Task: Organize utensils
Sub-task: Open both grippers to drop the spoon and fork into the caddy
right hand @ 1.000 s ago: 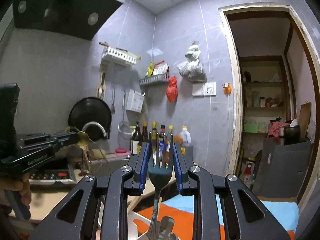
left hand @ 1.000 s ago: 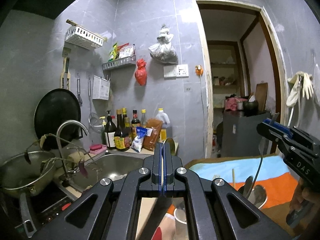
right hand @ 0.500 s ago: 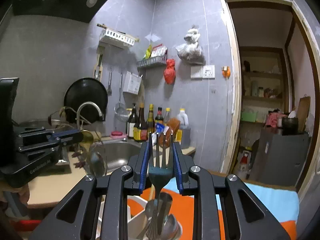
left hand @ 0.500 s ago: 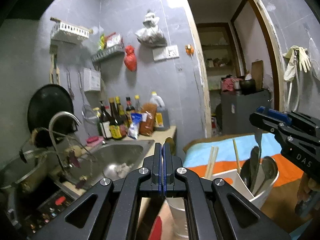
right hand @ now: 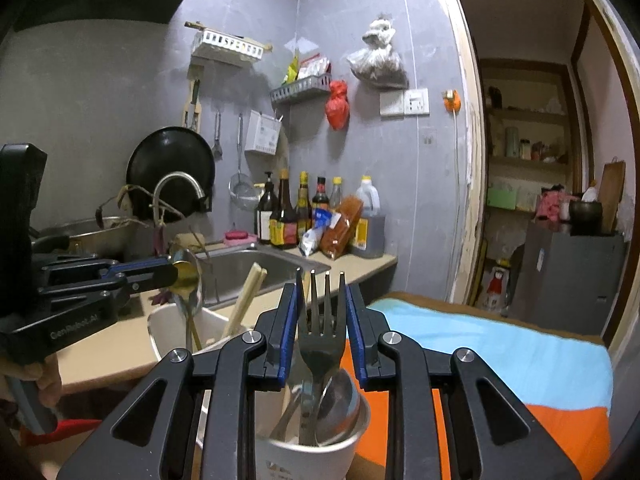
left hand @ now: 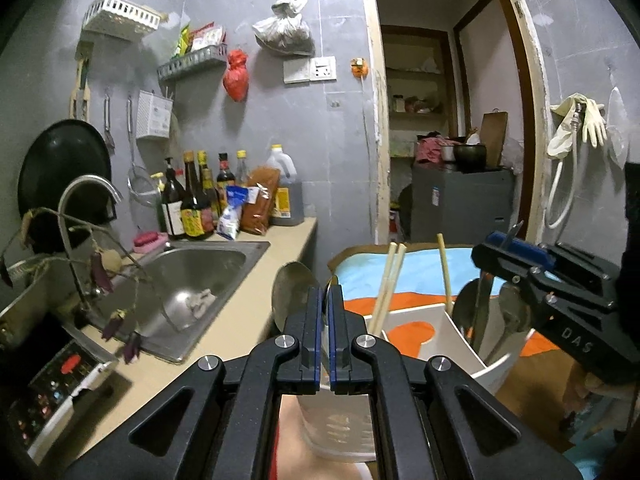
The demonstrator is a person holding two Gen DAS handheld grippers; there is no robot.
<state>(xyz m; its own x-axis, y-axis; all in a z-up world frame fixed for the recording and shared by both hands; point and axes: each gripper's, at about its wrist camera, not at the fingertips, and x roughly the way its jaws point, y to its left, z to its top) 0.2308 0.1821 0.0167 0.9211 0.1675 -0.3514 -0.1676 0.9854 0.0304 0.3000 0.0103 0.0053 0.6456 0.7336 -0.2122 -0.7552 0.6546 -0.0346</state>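
Both grippers are sinking toward the white holder (right hand: 168, 320). The right gripper (right hand: 320, 320) is pinching a dark four-tined fork (right hand: 320, 340). The left gripper (left hand: 328, 312), its fingers pressed together, is clamping a shiny metal spoon (left hand: 290, 292).

I see a dull dark metal fork (right hand: 320, 344), a shiny steel spoon (left hand: 290, 294), pale wooden chopsticks (left hand: 386, 286), a glossy white plastic holder (left hand: 460, 332), a brushed steel sink (left hand: 192, 280) and matt black tools.

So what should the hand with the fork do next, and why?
Probably lower it a little further, then let go. The right gripper is shut on the dark metal fork, tines up, and its handle already dips into the white utensil cup beside a steel spoon.
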